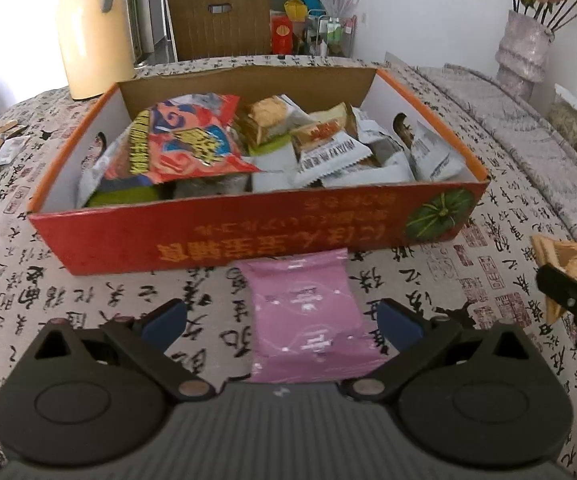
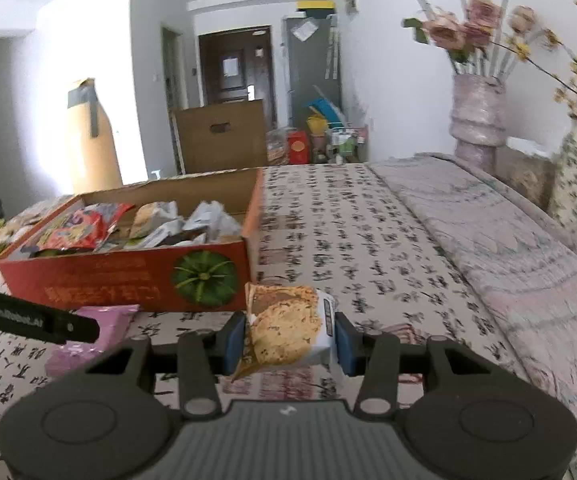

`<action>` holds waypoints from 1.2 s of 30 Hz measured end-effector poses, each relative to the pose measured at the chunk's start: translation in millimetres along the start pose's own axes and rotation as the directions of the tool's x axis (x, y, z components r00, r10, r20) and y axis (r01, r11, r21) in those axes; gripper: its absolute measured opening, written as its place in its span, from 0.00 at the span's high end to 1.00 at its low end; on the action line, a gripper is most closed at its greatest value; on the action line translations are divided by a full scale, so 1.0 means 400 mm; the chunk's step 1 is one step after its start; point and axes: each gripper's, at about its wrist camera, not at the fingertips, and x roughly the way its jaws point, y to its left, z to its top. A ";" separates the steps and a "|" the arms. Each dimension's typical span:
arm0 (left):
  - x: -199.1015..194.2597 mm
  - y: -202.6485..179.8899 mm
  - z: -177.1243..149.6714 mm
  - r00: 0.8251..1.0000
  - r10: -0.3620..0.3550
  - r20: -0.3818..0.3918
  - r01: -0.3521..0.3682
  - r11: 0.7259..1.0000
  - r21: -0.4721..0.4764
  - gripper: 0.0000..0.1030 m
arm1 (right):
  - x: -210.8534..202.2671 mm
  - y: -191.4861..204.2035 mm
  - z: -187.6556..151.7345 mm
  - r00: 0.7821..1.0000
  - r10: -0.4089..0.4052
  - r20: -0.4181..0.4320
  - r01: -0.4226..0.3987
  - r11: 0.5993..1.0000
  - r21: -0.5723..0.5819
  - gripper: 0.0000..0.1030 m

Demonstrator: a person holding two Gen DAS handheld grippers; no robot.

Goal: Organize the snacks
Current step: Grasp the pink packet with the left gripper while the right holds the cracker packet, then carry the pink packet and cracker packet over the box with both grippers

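Table covering (image 1: 88,312): cloth printed with black calligraphy, spread across the whole surface. Red cardboard box (image 1: 248,236): open top, resting on the cloth, filled with assorted snack packets. Pink packet (image 1: 308,316): lying flat on the cloth just in front of the box, between the left gripper's (image 1: 284,320) wide-spread fingers, untouched by the pads. Right gripper (image 2: 288,340): clamped on a biscuit packet (image 2: 284,328), held above the cloth near the box's front right corner.

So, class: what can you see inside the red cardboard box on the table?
The red box holds a heap of snack packets: a large red crinkled bag on top, and white and beige wrapped biscuits beside it. Whatever lies under the heap, and the box floor, is covered.
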 end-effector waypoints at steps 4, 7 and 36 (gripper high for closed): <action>0.021 -0.029 -0.002 1.000 0.024 -0.020 -0.024 1.000 0.014 0.02 | -0.006 -0.027 -0.015 1.000 -0.001 0.008 0.001 0.999 0.041 0.56; 0.034 -0.040 -0.005 0.999 0.019 -0.039 -0.018 1.000 0.020 0.17 | -0.004 -0.035 -0.023 1.000 0.003 0.005 -0.003 0.999 0.052 0.56; -0.050 -0.019 -0.033 0.999 -0.037 0.019 0.036 0.998 0.053 0.38 | -0.031 0.026 -0.028 0.999 0.049 0.022 -0.050 0.997 0.050 0.56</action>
